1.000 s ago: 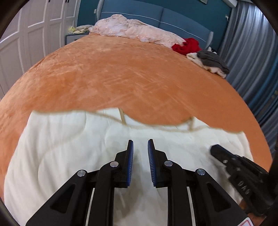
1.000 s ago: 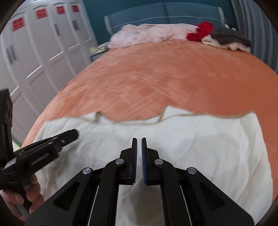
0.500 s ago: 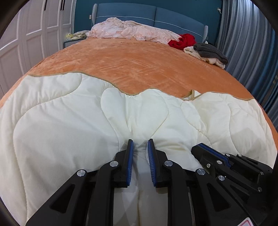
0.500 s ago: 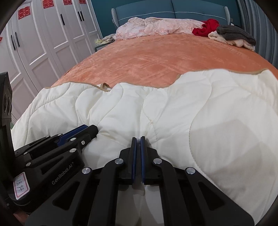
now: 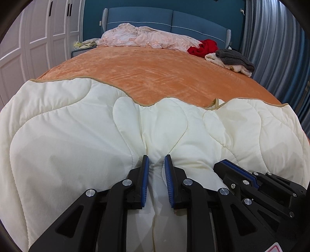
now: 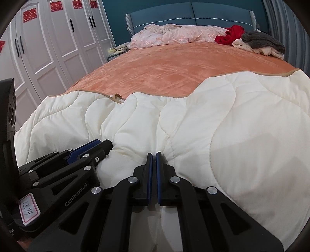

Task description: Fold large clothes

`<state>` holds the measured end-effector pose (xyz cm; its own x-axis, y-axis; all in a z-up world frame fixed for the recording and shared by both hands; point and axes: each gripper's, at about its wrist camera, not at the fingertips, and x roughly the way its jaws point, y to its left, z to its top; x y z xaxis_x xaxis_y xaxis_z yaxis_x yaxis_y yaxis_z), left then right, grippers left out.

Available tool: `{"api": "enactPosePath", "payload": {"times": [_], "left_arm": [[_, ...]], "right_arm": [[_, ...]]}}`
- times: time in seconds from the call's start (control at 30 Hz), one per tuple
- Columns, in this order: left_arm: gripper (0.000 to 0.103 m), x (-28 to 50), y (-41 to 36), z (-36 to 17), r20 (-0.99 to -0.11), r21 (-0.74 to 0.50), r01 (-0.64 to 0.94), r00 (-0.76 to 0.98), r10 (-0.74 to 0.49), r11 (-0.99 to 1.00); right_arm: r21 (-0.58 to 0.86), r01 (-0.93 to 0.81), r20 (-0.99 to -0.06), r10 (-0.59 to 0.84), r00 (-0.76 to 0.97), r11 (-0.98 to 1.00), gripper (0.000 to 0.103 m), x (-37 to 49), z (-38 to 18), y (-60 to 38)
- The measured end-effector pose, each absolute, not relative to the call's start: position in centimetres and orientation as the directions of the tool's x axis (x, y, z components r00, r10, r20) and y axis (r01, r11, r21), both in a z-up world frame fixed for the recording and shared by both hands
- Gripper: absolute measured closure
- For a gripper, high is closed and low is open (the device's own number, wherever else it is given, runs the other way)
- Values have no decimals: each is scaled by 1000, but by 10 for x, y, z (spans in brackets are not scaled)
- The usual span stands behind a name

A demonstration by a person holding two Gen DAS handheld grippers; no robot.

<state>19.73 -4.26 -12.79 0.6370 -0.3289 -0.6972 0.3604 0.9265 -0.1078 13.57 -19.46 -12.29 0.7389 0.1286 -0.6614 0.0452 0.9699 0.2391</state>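
- The cream quilted cover [image 5: 77, 135] lies spread over the near part of the orange bedspread [image 5: 155, 73], and its tan-trimmed edge runs in a wavy line across the bed.
- The left gripper [image 5: 156, 164] points forward and low over the cover. Its blue-padded fingers [image 5: 145, 174] stand a little apart, with a raised fold of the cream fabric between them. The pads seem to press the fold, but a narrow gap shows on each side, so I cannot tell if the grip is firm.
- The right gripper [image 6: 154, 160] is just beside the left one, also level and pointing toward the headboard [image 6: 193, 17]. Its fingers are closed almost together and they pinch a thin ridge of the cover between the pads.
- In the right wrist view the left gripper shows at the lower left, tilted on its side, with a white label on its body.
- At the far end of the bed lie a pink bundle [image 5: 145, 37], a red garment [image 5: 203, 46] and a grey and cream pile [image 5: 232, 60].
- White wardrobe doors [image 6: 48, 48] stand on the left side.
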Motion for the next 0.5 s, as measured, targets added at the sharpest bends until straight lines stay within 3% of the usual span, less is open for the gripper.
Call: {"api": "enactPosePath", "payload": {"times": [0.27, 0.37, 0.43, 0.5], "left_arm": [[84, 195, -42, -109, -734, -91, 347, 610, -298, 933], [81, 178, -12, -83, -735, -210, 304, 578, -355, 929], [72, 161, 16, -67, -726, -242, 260, 591, -352, 935], [70, 145, 45, -56, -721, -263, 219, 602, -343, 939]], "right_arm": [[200, 63, -701, 98, 707, 978, 101, 137, -106, -193], [239, 84, -719, 119, 685, 967, 96, 122, -81, -190], [286, 74, -716, 162, 679, 955, 96, 110, -70, -187], [300, 66, -717, 180, 674, 952, 96, 98, -62, -181]]}}
